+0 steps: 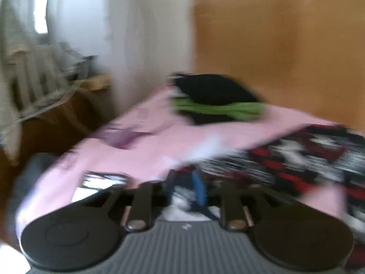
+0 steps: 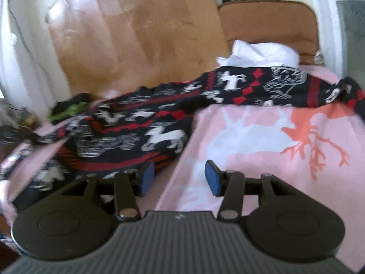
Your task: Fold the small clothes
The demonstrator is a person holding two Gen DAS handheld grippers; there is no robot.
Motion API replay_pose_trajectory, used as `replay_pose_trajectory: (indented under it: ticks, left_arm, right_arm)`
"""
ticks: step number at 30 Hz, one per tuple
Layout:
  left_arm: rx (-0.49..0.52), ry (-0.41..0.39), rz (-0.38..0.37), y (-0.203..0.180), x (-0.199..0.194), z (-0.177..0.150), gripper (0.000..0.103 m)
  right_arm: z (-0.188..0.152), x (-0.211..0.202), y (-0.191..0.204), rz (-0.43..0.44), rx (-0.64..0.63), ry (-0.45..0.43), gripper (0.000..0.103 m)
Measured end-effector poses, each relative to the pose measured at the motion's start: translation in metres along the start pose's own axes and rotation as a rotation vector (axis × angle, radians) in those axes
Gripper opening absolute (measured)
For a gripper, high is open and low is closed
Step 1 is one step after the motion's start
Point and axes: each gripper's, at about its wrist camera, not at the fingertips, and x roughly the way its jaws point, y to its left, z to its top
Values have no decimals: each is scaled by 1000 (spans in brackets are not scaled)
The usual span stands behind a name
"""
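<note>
A black, red and white patterned knit garment (image 2: pixel 141 125) lies spread and partly bunched across a pink bed cover (image 2: pixel 273 137). In the left wrist view the same garment (image 1: pixel 296 159) stretches to the right. My left gripper (image 1: pixel 186 189) looks closed on a fold of this garment, but the view is blurred. My right gripper (image 2: pixel 179 178) is open and empty, low over the pink cover just right of the garment's near edge. A black and green folded garment (image 1: pixel 216 100) lies at the far end of the bed.
A white cloth (image 2: pixel 262 52) lies at the head of the bed by a brown headboard (image 2: pixel 269 20). A wooden wardrobe panel (image 1: pixel 273 45) stands behind the bed. A radiator (image 1: pixel 34 80) with draped cloth is at the left.
</note>
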Motion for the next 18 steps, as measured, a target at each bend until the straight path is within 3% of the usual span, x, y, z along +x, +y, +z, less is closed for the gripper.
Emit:
replay_pose_trajectory:
  ticks: [2, 4, 7, 9, 12, 14, 16, 18]
  left_arm:
    - [58, 17, -178, -10, -27, -14, 45]
    - [92, 71, -368, -21, -45, -31, 49]
    - [104, 205, -550, -38, -49, -57, 50]
    - [132, 276, -594, -52, -49, -77, 49]
    - [166, 262, -600, -60, -56, -89, 51]
    - [138, 274, -613, -58, -57, -88, 51]
    - [135, 273, -593, -55, -61, -90, 51]
    - [127, 271, -589, -48, -63, -93, 51]
  right_arm:
    - [-1, -2, 2, 45, -8, 14, 52]
    - [0, 3, 6, 83, -20, 32, 52]
    - [2, 21, 13, 150, -14, 89, 52]
    - [9, 36, 26, 224, -15, 115, 54]
    - [29, 55, 60, 345, -38, 67, 58]
    - [38, 73, 78, 433, -49, 82, 68]
    - [40, 81, 91, 410, -122, 88, 64]
    - [41, 71, 83, 371, -133, 33, 64]
